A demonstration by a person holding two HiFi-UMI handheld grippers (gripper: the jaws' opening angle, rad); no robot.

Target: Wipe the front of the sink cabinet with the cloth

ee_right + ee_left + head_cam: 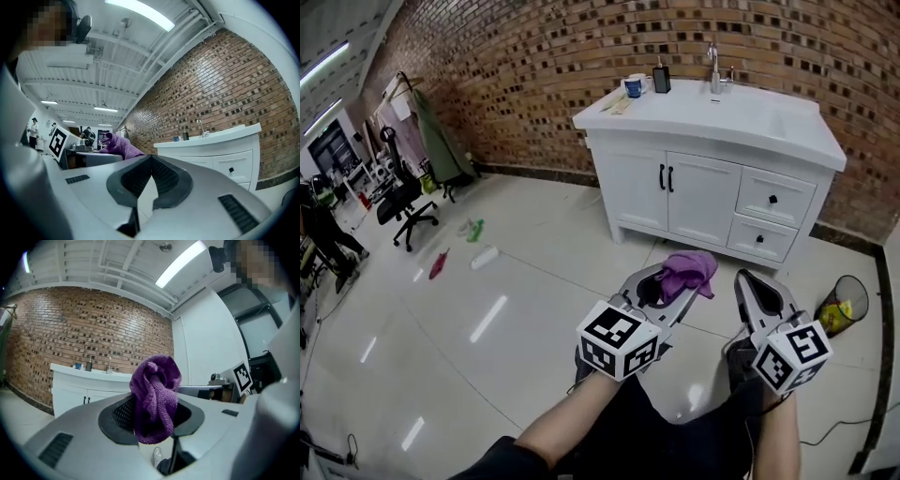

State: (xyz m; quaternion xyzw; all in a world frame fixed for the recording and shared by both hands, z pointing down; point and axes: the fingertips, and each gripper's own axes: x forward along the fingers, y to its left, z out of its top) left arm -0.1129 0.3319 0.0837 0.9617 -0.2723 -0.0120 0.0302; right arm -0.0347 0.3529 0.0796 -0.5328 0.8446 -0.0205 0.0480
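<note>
In the head view the white sink cabinet stands against the brick wall, its doors and drawers facing the person and well apart from both grippers. The left gripper is held over the tiled floor with a purple cloth bunched at its tip. The right gripper rides just beside it and carries nothing. On top of the cabinet are a faucet, a blue mug and a dark bottle. A wire wastebasket stands on the floor to the cabinet's right.

In the left gripper view the jaws are clamped on the cloth, pinching a fold low down. Most of the fabric bulges up and forward past the tips, and a shorter tail hangs below. The cabinet shows small in the distance, so no wiping has begun.

In the right gripper view the jaws meet at their tips with nothing between them. The cloth and the left gripper show off to one side, and the cabinet's drawers lie ahead.

The cloth looks like knitted or terry fabric, so it is probably light, soft and limp, and should flatten and drag easily against a door panel. The low pinch seems sound because it leaves a padded wad ahead of the hard jaws. That wad, not the jaws, ought to meet the painted front. A firm sideways rub could tug the fold loose.
</note>
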